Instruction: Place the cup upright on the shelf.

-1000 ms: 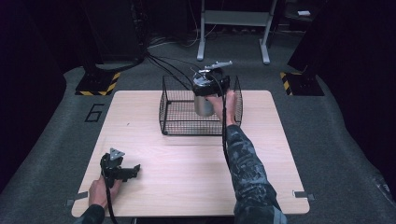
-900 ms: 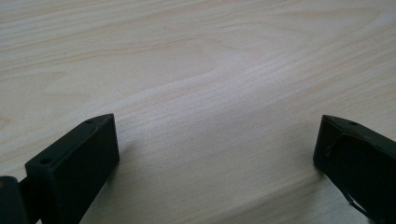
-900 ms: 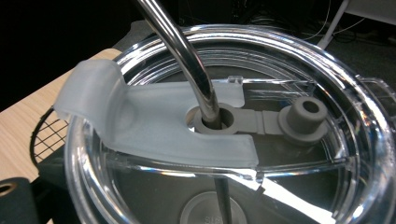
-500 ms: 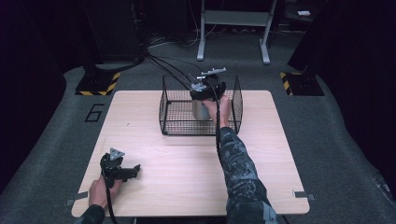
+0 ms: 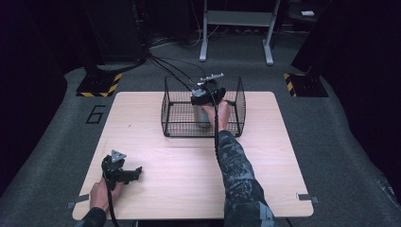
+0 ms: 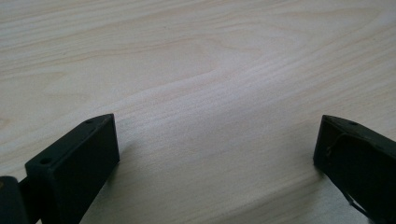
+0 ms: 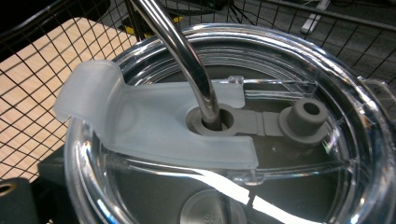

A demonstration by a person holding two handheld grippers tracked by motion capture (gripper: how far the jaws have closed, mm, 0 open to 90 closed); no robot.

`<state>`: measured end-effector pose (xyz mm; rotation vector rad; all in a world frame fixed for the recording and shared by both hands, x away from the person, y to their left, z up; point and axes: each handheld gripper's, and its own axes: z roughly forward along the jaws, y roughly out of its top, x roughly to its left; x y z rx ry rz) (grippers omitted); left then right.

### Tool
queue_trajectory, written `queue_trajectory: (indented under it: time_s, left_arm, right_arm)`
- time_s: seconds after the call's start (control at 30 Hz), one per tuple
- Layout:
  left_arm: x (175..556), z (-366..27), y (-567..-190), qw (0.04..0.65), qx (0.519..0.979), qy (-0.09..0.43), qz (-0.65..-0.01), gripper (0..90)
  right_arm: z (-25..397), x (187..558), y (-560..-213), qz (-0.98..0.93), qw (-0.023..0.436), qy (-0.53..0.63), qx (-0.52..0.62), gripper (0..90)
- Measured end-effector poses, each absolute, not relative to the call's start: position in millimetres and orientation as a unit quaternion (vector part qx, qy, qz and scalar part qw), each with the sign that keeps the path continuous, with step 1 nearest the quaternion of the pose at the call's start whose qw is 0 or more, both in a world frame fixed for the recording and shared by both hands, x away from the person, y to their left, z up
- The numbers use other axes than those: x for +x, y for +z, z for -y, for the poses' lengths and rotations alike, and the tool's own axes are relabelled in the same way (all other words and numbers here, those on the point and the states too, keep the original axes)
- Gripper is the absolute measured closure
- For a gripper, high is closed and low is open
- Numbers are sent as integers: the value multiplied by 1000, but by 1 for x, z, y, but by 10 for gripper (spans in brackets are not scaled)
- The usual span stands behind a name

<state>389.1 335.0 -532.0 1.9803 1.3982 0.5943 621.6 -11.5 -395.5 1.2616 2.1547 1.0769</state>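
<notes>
Near the bench's (image 5: pixel 189 156) front-left corner, the left tongs (image 5: pixel 124 173) rest on pale wood grain, jaws spread wide. Toward the far edge, a black wire basket (image 5: pixel 172 111) holds a steel tumbler (image 5: pixel 202 113) with clear lid (image 7: pixel 224 140) and metal straw (image 7: pixel 187 60); the right tongs (image 5: pixel 208 91) sit over it, grip impossible to tell. Beyond lies grey carpet (image 5: pixel 331 123) with hazard-striped blocks (image 5: pixel 98 85).

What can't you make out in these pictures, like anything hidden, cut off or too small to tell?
- Right gripper, high view: its jaws are hidden behind its own body, so open or shut is unclear.
- Tumbler, high view: the wire basket mesh and the hand mask whether it rests on the basket floor.
- Clear lid, right gripper view: cut off by the bottom edge; glare hides the contents.
- Metal straw: its top is cut off by the upper edge.
</notes>
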Motion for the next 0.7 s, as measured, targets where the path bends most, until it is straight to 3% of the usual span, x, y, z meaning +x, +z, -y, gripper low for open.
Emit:
queue_trajectory:
  time_s: [0.7]
  left_arm:
    - [389,-335,-532,316,754,229,-529,0]
  right_arm:
    - [18,621,-410,-765,198,397,466,30]
